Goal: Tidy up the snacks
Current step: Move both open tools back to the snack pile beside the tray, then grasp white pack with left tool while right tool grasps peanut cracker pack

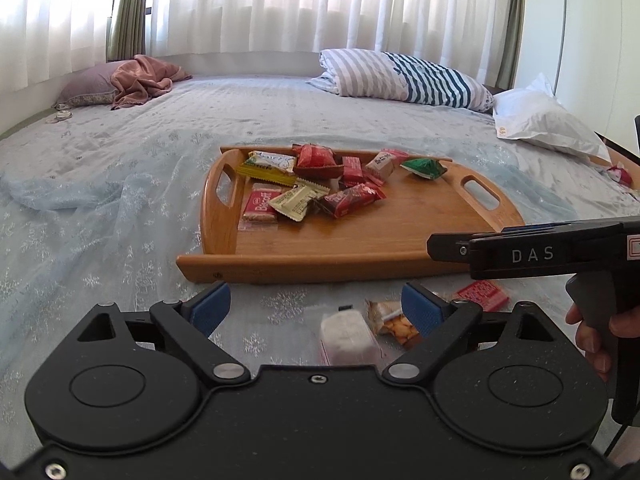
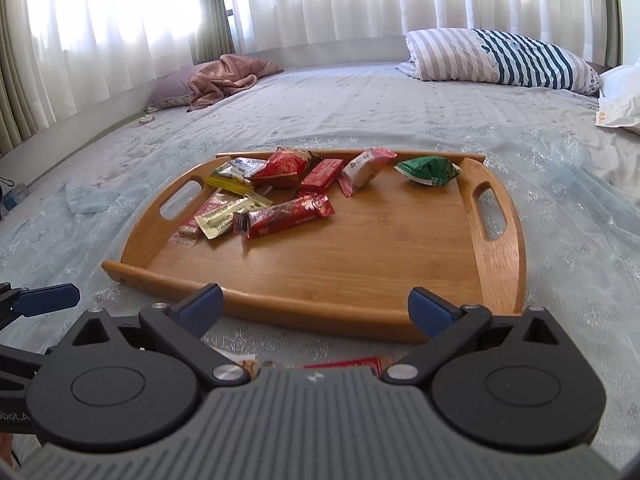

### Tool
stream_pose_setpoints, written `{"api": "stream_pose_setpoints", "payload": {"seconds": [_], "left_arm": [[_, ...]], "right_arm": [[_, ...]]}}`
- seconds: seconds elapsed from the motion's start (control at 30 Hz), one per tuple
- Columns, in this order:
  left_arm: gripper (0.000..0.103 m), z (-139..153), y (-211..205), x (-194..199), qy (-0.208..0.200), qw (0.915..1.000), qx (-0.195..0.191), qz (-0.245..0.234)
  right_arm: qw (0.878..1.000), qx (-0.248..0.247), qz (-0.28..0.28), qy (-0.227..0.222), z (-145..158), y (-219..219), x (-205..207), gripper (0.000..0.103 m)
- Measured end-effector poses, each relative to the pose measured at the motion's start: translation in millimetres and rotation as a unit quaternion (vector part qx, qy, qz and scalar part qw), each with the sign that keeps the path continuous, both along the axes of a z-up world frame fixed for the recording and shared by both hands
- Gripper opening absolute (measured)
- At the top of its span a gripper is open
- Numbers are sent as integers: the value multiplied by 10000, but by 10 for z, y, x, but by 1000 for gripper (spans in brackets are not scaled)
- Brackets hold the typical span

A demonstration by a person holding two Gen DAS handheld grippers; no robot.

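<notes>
Left wrist view | my left gripper (image 1: 316, 312) jaws wide, empty, over cracker pack (image 1: 394, 322) on bed (image 1: 100, 208) | right gripper (image 2: 316, 312) jaws wide, empty | risk: soft sheet bunches into the pinch

Left gripper (image 1: 316, 308): matte black housing, two round caps, silver pivot pins, cross-head screws, blue ribbed pads (image 1: 210, 308). Right gripper (image 2: 316, 308): black linkage arms, grey ribbed housing, small white logo, blue pads (image 2: 430, 314); side view shows white "DAS" lettering, grey handle, black cable.
</notes>
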State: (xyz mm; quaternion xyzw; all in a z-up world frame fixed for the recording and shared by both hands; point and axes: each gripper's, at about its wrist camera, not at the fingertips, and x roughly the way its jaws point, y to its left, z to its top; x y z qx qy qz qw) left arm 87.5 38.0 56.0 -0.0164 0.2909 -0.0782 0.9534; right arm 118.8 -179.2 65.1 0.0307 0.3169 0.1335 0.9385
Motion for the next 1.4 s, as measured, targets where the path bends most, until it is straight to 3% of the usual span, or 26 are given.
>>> {"api": "stream_pose_setpoints", "payload": {"seconds": [0.4, 0.93, 1.1, 1.2, 1.3, 1.4], "left_arm": [[92, 23, 118, -41, -66, 9996, 91, 265], [92, -71, 187, -46, 89, 9985, 171, 512], [92, -87, 166, -41, 119, 9986, 176, 490], [92, -94, 152, -34, 131, 9985, 225, 483], [92, -107, 147, -21, 147, 9983, 258, 500], [92, -127, 134, -7, 189, 9985, 239, 456]], "right_arm": [[9997, 211, -33, 133, -50, -62, -262, 103], [9972, 106, 720, 195, -173, 248, -572, 103], [9955, -8, 924, 220, -230, 364, -616, 85], [9956, -165, 902, 202, -272, 426, -595, 70], [9958, -328, 852, 80, -270, 449, -600, 48], [9955, -113, 937, 110, -241, 376, -597, 46]]}}
